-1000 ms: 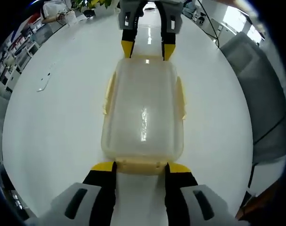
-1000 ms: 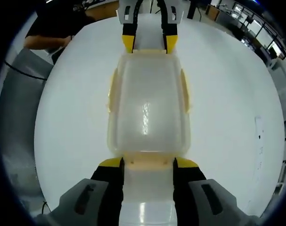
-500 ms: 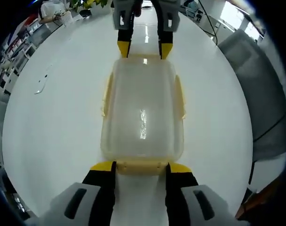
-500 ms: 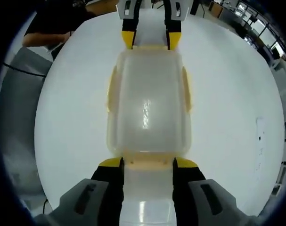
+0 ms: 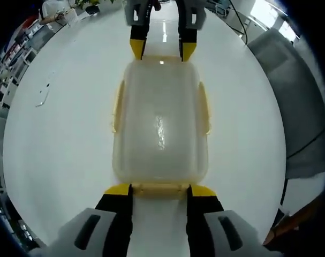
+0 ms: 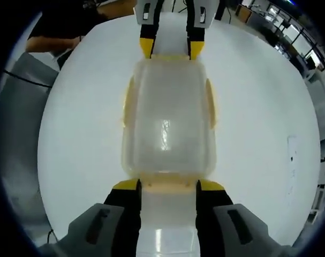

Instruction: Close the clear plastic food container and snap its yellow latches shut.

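A person [image 6: 71, 24] at the table's far edge is cut off, possibly seated, too blurred to tell.

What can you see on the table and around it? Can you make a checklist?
Surface: white table, glossy, with light reflections.
Job's things: clear plastic container lying flat with its lid on; yellow latches along its long sides and at the short ends.
Clutter: a small thin object lies on the table off to one side; too small to identify.
Grippers: left tongs open, tips at one short end of the container; right tongs open at the opposite end.
Cables: dark cable across a grey surface beside the table.
Surroundings: shelves, a plant, a person's arm at the far table edge.
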Tool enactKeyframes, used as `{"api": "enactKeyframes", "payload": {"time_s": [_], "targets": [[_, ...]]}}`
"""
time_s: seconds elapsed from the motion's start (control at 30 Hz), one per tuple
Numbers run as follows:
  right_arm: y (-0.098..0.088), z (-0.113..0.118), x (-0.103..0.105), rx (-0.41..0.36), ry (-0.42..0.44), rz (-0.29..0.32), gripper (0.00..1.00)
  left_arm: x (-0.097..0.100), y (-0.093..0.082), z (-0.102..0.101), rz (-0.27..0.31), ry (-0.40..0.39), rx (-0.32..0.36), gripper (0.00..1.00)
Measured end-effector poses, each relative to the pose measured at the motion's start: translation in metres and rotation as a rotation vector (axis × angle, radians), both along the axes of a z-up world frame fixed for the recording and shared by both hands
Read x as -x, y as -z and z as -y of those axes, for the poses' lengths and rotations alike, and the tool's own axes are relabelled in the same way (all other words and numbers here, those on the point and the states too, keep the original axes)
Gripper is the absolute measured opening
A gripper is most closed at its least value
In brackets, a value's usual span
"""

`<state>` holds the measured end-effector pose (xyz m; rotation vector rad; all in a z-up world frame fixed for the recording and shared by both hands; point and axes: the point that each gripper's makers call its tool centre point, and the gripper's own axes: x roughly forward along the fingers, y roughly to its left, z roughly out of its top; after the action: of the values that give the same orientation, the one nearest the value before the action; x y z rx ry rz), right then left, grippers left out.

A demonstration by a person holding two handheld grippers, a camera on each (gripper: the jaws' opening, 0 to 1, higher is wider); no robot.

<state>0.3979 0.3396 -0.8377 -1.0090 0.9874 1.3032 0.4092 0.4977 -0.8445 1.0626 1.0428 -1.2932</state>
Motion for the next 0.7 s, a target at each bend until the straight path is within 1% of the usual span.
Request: {"api": "enactKeyframes", "payload": {"time_s": [0.03, 0.07, 0.17, 0.2, 0.27, 0.33, 0.4, 0.47, 0.6, 0.7], "targets": [[-0.004, -0.002, -0.001, -0.017, 0.000, 0.003, 0.36, 0.000, -0.002, -0.004, 0.015, 0.006, -0.016, 0.33], [-0.011, -0.004, -0.001, -0.033, -0.002, 0.005, 0.36, 0.000, -0.006, -0.005, 0.016, -0.001, -0.013, 0.33], [-0.018, -0.004, -0.003, -0.045, -0.014, 0.025, 0.36, 0.000, -0.021, -0.006, 0.019, -0.052, 0.023, 0.33], [-0.021, -0.003, -0.002, -0.049, -0.014, 0.027, 0.36, 0.001, -0.027, -0.006, 0.024, -0.046, 0.030, 0.33], [-0.029, -0.006, 0.000, -0.071, -0.023, 0.034, 0.36, 0.004, -0.033, -0.008, 0.035, -0.045, 0.016, 0.33], [-0.033, -0.006, 0.001, -0.074, -0.027, 0.041, 0.36, 0.006, -0.037, -0.007, 0.046, -0.051, 0.010, 0.33], [-0.035, -0.003, 0.002, -0.069, -0.040, 0.050, 0.36, 0.010, -0.042, -0.004, 0.044, -0.069, 0.023, 0.33], [-0.038, 0.001, 0.005, -0.069, -0.050, 0.050, 0.36, 0.014, -0.045, -0.001, 0.047, -0.072, 0.025, 0.33], [-0.045, 0.005, 0.007, -0.076, -0.060, 0.059, 0.36, 0.017, -0.049, 0.004, 0.057, -0.078, 0.017, 0.33], [-0.049, 0.014, 0.008, -0.076, -0.072, 0.067, 0.36, 0.020, -0.054, 0.013, 0.057, -0.090, 0.021, 0.33]]}}
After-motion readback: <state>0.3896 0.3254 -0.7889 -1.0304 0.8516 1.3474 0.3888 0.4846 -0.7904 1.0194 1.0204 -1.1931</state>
